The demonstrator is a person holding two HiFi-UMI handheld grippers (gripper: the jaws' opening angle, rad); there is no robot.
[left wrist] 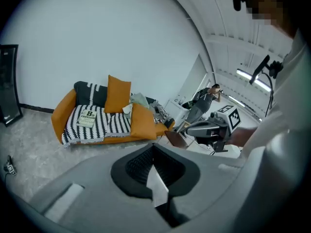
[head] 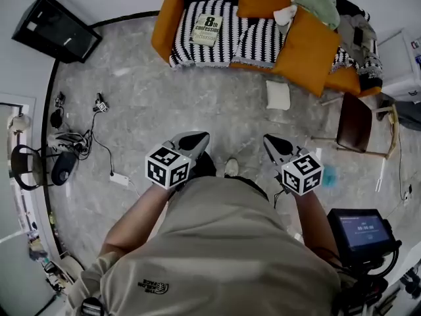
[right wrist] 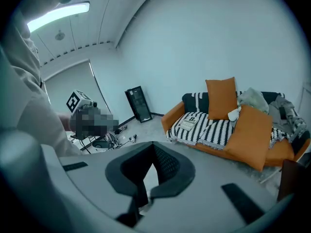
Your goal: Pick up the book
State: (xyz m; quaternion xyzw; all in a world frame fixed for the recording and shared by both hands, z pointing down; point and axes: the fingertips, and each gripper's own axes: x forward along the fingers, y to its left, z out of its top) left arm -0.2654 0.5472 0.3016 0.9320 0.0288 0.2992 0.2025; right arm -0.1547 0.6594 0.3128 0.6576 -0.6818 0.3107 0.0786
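Note:
The book (head: 206, 29), pale green with a large "8th" on its cover, lies flat on the striped blanket of the orange sofa (head: 164, 30) across the room. It also shows small in the left gripper view as the book (left wrist: 88, 119) and in the right gripper view as the book (right wrist: 187, 123). My left gripper (head: 199, 139) and right gripper (head: 270, 141) are held close to the person's body, far short of the sofa. Both point forward and down, shut, with nothing between their jaws.
Orange cushions (head: 308, 50) and heaped clothes (head: 317, 4) fill the sofa's right half. A white cushion (head: 277, 95) lies on the marble floor before it, a dark stool (head: 355, 124) to its right. Cables and a power strip (head: 119, 178) trail at left near a black panel (head: 55, 29).

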